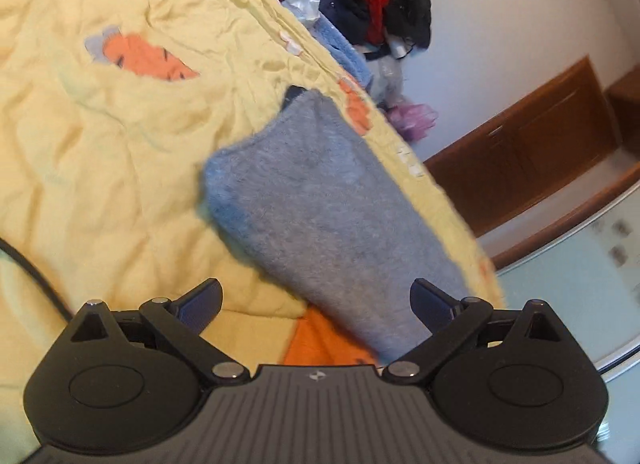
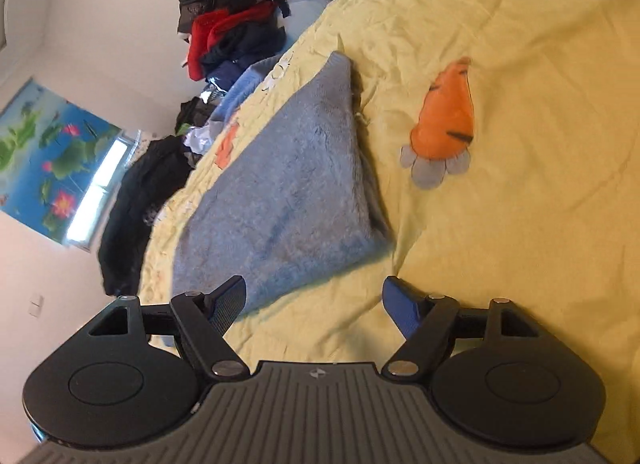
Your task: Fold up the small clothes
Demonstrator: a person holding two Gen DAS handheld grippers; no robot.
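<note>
One grey fleecy garment (image 1: 320, 199) lies folded on the yellow bedspread (image 1: 100, 167), close to the edge of the bed, with a dark bit of cloth showing at its far end in my left wrist view. From my right wrist view the same garment (image 2: 288, 191) reads as a thick wedge-shaped bundle, bluish along its near edge, resting flat on the bedspread (image 2: 520, 244). My left tool (image 1: 316, 304) hangs just above the near end of the garment with its two fingers spread wide and nothing between them; whether the fleece touches the right-hand pad I cannot tell. My right tool (image 2: 314, 300) is likewise spread apart and empty, its two pads near the closest corner of the bundle, over bare bedspread. I count two orange carrot patches fully shown on the spread in the left view, the clearest being the carrot patch (image 1: 148, 57) beyond the garment, and one large carrot patch (image 2: 446, 119) beside it in the right view. Past the bed's edge sits one heap of clothes (image 2: 236, 23), black, red and navy, and one flower poster (image 2: 52, 159) hangs on the wall.
</note>
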